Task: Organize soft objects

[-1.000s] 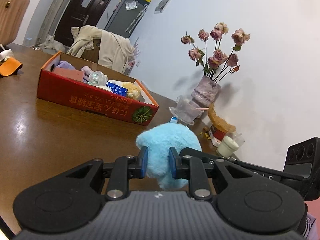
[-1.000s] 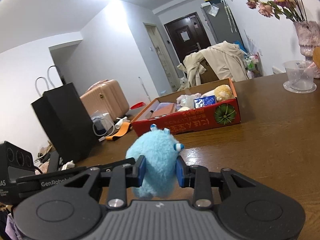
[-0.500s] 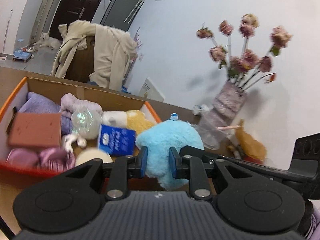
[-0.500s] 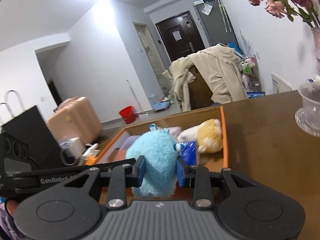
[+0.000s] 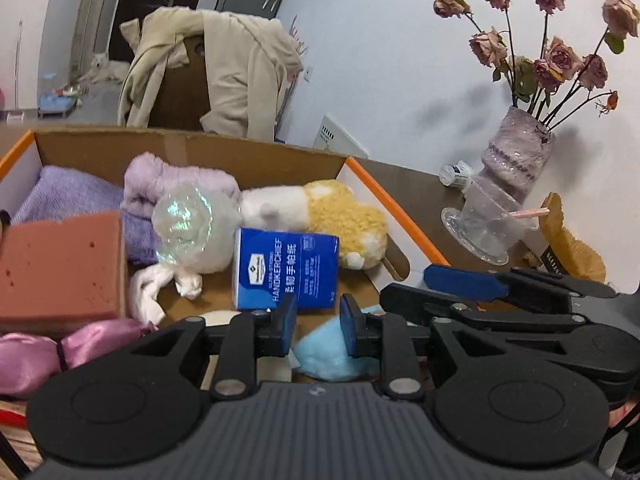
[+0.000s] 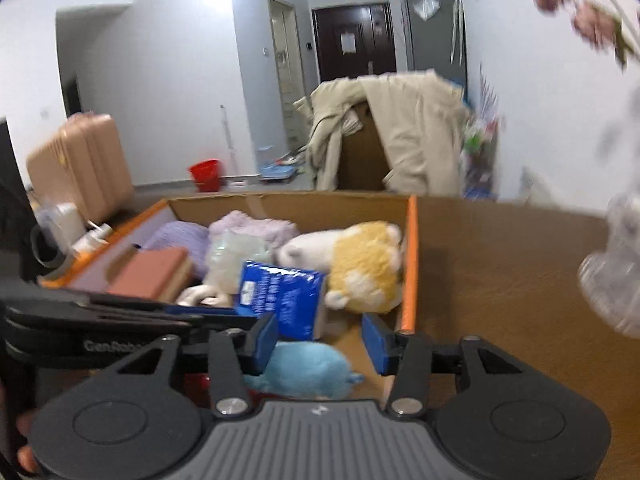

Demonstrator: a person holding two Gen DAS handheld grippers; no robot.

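- Both my grippers, which a second ago held the blue plush toy [image 6: 304, 368] above the bare table short of the cardboard box [image 5: 248, 152], are now over the box, and the toy has dropped out of their grip.
- Nearest me, my left gripper [image 5: 318, 326] has its jaws opening; the toy lies below and just past its blue pads, which no longer press on it.
- My right gripper [image 6: 320, 340] is opening wider, its pads clear of the toy on either side.
- That toy rests in the box's near right corner.
- Just beyond it stands a blue handkerchief pack [image 5: 286, 268].
- Behind the pack lie a yellow and white plush [image 5: 340, 220], a clear iridescent ball [image 5: 188, 220], a pink sponge [image 5: 60, 268] and purple cloths [image 5: 68, 196].
- Farther right, on the table, a vase of dried roses [image 5: 516, 160].
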